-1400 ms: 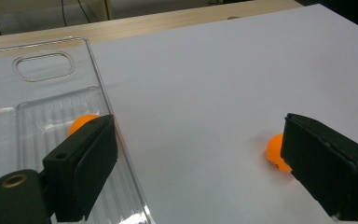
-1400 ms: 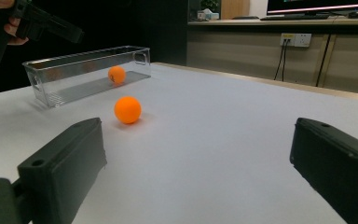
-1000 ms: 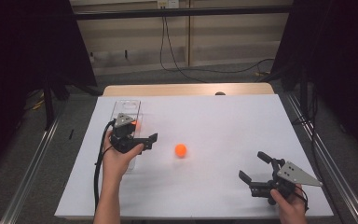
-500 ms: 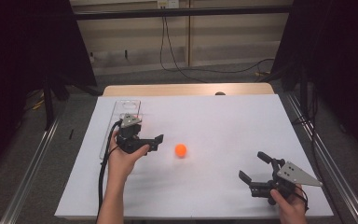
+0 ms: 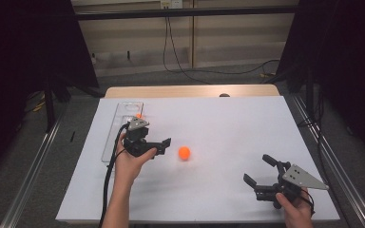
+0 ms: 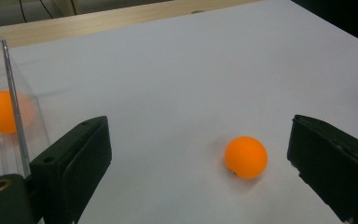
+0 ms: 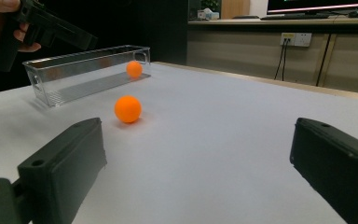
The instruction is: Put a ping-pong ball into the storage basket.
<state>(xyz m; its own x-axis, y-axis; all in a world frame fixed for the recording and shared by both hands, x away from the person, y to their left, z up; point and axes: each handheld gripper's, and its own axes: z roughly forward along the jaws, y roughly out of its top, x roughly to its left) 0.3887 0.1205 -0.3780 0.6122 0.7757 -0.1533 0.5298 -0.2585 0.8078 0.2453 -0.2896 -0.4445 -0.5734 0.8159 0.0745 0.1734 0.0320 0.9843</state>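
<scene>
A loose orange ball (image 5: 184,152) lies on the white table top (image 5: 218,123). My left gripper (image 5: 164,146) hovers just left of it, open, with nothing between its jaws. In the left gripper view the ball (image 6: 245,157) sits ahead, nearer the right jaw of the open left gripper (image 6: 199,140). A clear narrow tray (image 5: 122,124) stands behind the left hand, with a second orange ball (image 5: 139,115) at its far end. My right gripper (image 5: 258,169) rests open near the front right, well away from the ball (image 7: 127,108).
A wooden edge (image 5: 190,91) runs along the table's far side, with cables on the floor beyond. Dark frames stand at both sides. The right gripper view shows the tray (image 7: 84,70), its ball (image 7: 134,69) and the left gripper (image 7: 51,28) above the tray.
My left gripper has moved a little to the right, closer to the loose ball. The ball and the right gripper have stayed in place.
</scene>
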